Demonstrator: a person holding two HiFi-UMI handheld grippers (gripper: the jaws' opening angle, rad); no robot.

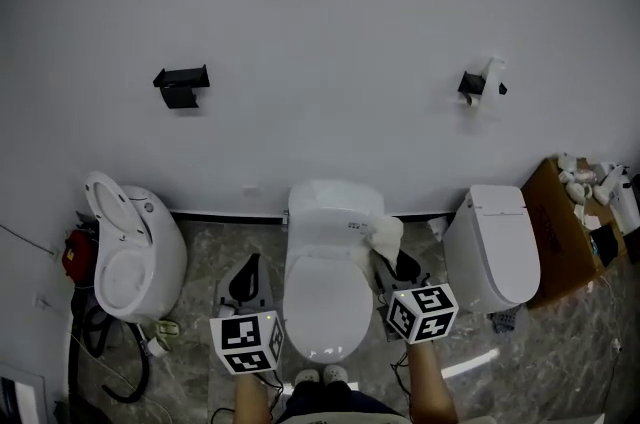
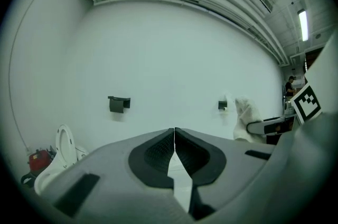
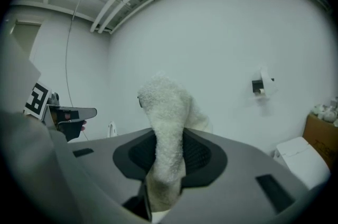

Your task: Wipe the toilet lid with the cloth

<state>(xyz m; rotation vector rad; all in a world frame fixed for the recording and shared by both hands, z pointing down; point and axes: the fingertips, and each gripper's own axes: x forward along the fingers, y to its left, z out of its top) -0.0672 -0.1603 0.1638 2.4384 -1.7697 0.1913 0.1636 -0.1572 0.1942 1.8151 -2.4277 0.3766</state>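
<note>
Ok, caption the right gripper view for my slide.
Right tongs clamped on a white cloth, facing a white wall.

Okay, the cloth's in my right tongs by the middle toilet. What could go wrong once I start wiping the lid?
1. The cloth is pinched in a bunch by the right tongs, with most of it loose past the tips; it may slip out under wiping pressure.
2. With so little cloth spread, the hard tips might scrape the toilet lid.
3. The left tongs are shut and empty, so nothing would catch a dropped cloth.

Middle toilet [image 1: 328,282] flanked by two others [image 1: 135,257] — box [image 1: 560,227], seemingly, far right.
</note>
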